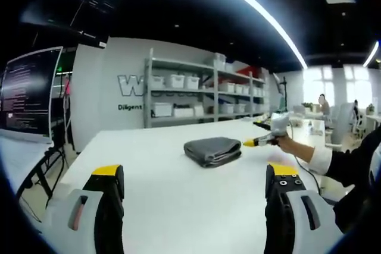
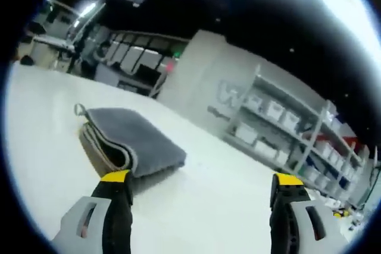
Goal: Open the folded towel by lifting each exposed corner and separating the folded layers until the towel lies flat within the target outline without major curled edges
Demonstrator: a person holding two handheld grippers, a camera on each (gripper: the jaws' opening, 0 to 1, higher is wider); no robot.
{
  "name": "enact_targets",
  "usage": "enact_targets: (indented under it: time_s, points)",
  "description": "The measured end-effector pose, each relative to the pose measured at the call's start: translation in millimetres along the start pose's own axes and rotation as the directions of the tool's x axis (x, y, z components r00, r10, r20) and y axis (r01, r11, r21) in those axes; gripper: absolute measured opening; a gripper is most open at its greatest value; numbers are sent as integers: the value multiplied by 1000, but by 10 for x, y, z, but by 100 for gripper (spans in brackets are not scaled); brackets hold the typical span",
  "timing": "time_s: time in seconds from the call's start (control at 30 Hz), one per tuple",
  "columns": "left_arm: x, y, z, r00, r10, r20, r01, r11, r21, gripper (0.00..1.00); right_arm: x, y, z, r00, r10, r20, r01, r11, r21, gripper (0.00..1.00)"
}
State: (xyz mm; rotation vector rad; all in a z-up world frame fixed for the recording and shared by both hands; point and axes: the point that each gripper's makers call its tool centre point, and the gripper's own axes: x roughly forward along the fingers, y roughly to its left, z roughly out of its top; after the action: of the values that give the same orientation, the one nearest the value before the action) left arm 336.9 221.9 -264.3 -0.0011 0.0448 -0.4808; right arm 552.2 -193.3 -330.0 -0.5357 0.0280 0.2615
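Observation:
A grey towel (image 1: 212, 150) lies folded on the white table (image 1: 155, 206), a little ahead of my left gripper (image 1: 195, 173), whose jaws stand wide apart with nothing between them. In the left gripper view my right gripper (image 1: 257, 141) comes in from the right, held by a hand (image 1: 292, 144), its yellow tip close to the towel's right edge. In the right gripper view the towel (image 2: 128, 138) lies ahead on the left, its stacked layers facing me and a small loop (image 2: 78, 109) at its far corner. My right gripper (image 2: 202, 179) is open, its left jaw just short of the towel.
A dark monitor (image 1: 30, 90) stands off the table's left edge. Metal shelves (image 1: 196, 96) with white bins line the back wall. The person's dark sleeve (image 1: 351, 165) reaches in at the right. The table's surface (image 2: 226, 206) is bare around the towel.

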Motion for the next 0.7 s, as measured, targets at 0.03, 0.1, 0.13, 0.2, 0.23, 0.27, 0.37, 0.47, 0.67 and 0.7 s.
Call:
enact_targets:
  time_s: [0.03, 0.1, 0.13, 0.2, 0.23, 0.27, 0.37, 0.47, 0.67, 0.7]
  points:
    - [-1, -8, -2, 1000, -2, 0, 2, 1000, 1, 98, 4, -2, -22, 1000, -4, -11, 4, 1000, -9, 95]
    - [3, -32, -5, 1000, -13, 1, 13, 1000, -3, 98, 17, 14, -42, 1000, -4, -19, 3, 1000, -24, 95]
    - [4, -46, -4, 1000, -17, 2, 17, 1000, -4, 98, 26, 23, -48, 1000, -3, -20, 2, 999, -32, 95]
    - [16, -60, -8, 1000, -23, 2, 23, 1000, -1, 98, 41, 32, -64, 1000, -5, -29, 4, 999, -48, 95]
    - [24, -59, -18, 1000, -23, -3, 23, 1000, 1, 98, 52, 21, -80, 999, -13, -39, 10, 998, -62, 95]
    - [28, -59, -28, 1000, -22, -7, 22, 1000, 4, 98, 64, 8, -92, 999, -22, -44, 19, 997, -77, 95]
    - [35, -63, -46, 1000, -24, -13, 24, 1000, 2, 97, 113, -42, -136, 996, -66, -66, 58, 991, -120, 94]
    - [35, -76, -50, 999, -29, -15, 29, 1000, 3, 97, 171, -32, -166, 993, -87, -77, 71, 979, -189, 93]
    - [36, -80, -48, 999, -30, -14, 30, 1000, 2, 97, 215, -39, -67, 990, -135, -37, 118, 950, -290, 93]
    - [39, -83, -52, 999, -30, -16, 30, 1000, 3, 97, 220, -22, -63, 991, -129, -38, 113, 951, -289, 93]
